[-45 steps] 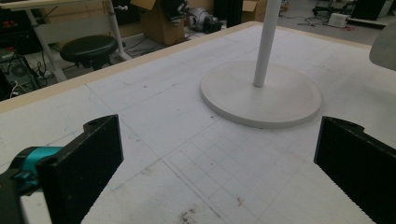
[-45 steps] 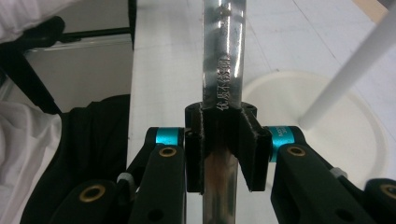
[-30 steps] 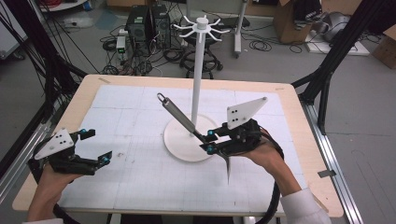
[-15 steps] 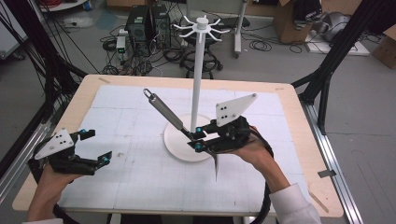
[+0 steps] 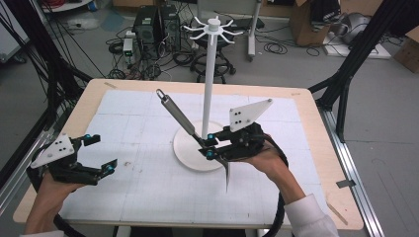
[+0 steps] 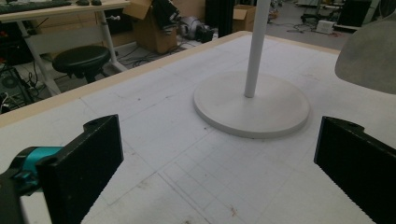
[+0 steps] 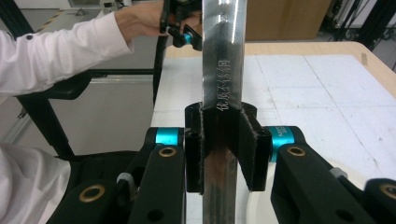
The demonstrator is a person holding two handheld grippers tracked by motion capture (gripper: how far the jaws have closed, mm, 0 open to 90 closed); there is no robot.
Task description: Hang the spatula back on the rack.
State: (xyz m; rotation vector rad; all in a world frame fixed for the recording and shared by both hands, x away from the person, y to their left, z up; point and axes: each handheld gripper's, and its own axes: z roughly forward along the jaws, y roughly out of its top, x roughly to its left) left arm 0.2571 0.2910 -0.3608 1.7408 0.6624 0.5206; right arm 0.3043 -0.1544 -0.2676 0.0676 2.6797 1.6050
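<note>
My right gripper is shut on a flat steel utensil, which it holds over the front of the round base of a white stand. The utensil's handle slants up and to the left and ends in a hanging loop. Its pointed blade hangs down past the hand. In the right gripper view the engraved blade is clamped between both pads, at my right gripper. My left gripper hovers open at the table's left, with nothing between its fingers.
The stand's white pole rises from the base to a crown of hooks. A white gridded mat covers the wooden table. Chairs, computers and cables stand on the floor beyond the far edge.
My right gripper has shifted a little to the left with the utensil, and the handle's loop end has swung left. The left gripper has stayed in place.
</note>
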